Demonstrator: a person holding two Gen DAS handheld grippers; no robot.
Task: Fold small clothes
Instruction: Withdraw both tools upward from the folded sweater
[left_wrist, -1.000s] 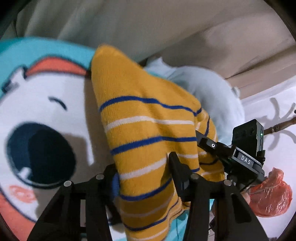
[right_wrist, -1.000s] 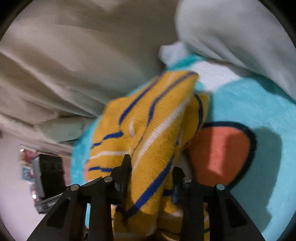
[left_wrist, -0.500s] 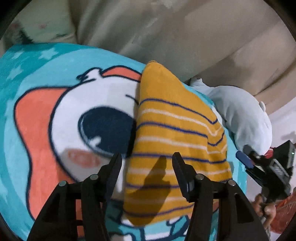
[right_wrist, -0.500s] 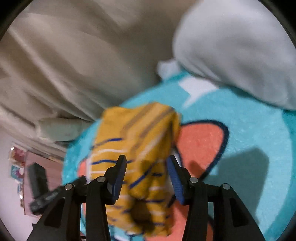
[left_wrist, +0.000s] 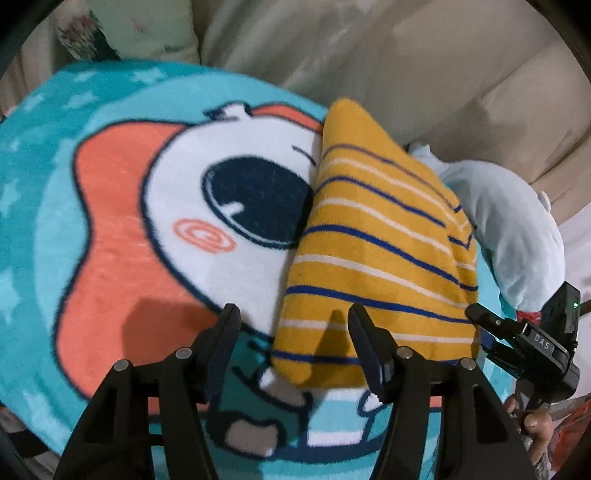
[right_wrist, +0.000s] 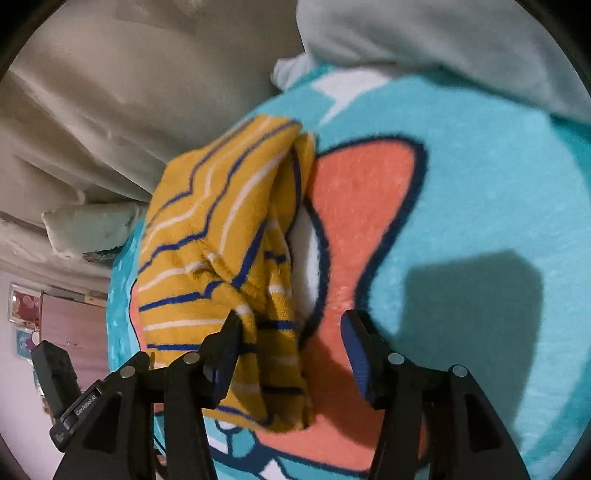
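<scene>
A small mustard-yellow garment (left_wrist: 376, 251) with blue and white stripes lies folded on a teal cartoon blanket (left_wrist: 44, 177). My left gripper (left_wrist: 291, 325) is open and empty, hovering just short of the garment's near edge. In the right wrist view the garment (right_wrist: 214, 236) lies folded with its layered edge facing me. My right gripper (right_wrist: 290, 332) is open and empty, its left finger (right_wrist: 225, 343) close over the garment's near corner. The right gripper's body shows at the right edge of the left wrist view (left_wrist: 532, 343).
A pale blue garment (left_wrist: 517, 229) lies bunched beyond the yellow one, also in the right wrist view (right_wrist: 443, 48). Beige sofa cushions (left_wrist: 369, 55) rise behind the blanket. A floral pillow (left_wrist: 122, 29) sits at the far left. A red plastic bag (left_wrist: 569, 432) shows at the right edge.
Both grippers let go of the yellow garment, opened, and drew back. The garment dropped and now lies folded flat on the blanket.
</scene>
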